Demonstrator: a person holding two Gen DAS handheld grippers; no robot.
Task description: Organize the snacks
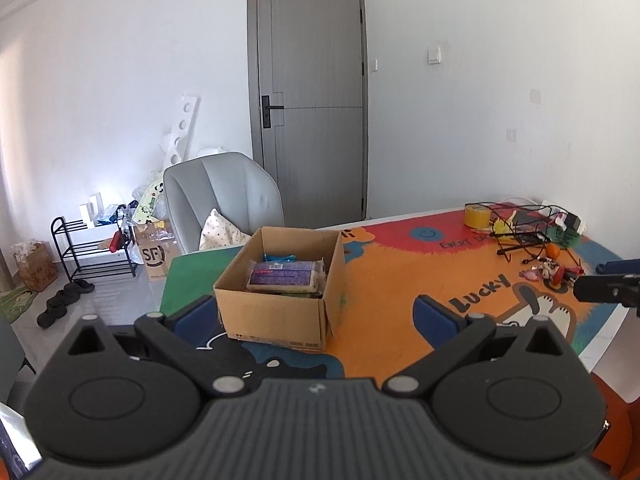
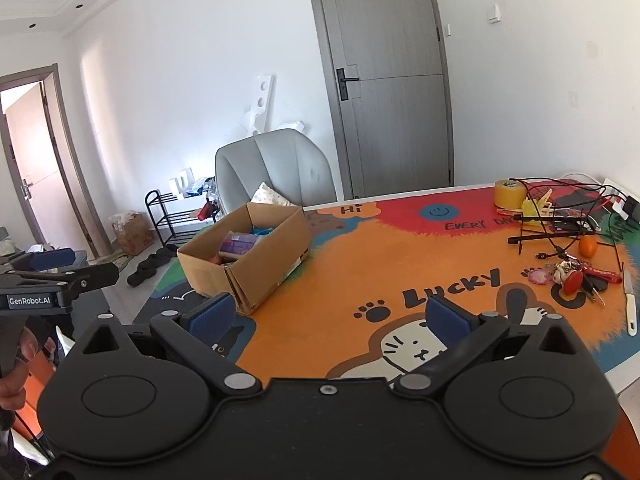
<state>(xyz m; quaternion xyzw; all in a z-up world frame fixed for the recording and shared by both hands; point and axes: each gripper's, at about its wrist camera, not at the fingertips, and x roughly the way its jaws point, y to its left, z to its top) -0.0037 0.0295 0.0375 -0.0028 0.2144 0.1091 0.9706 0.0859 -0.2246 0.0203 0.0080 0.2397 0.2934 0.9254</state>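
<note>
Cardboard box sat at 12 o'clock of the left gripper, snacks inside. Both it and the right gripper were spread, empty. Risk: a low reach could shove the light box.

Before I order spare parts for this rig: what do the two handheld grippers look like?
Both are matte black plastic. The left gripper and right gripper each have a ribbed body, two round housings, linkage arms with silver pivot pins, and blue pads on the fingers. Seen from the right wrist view, the left one carries white "GenRobot.AI" lettering on its side. No cables on either gripper are visible.
</note>
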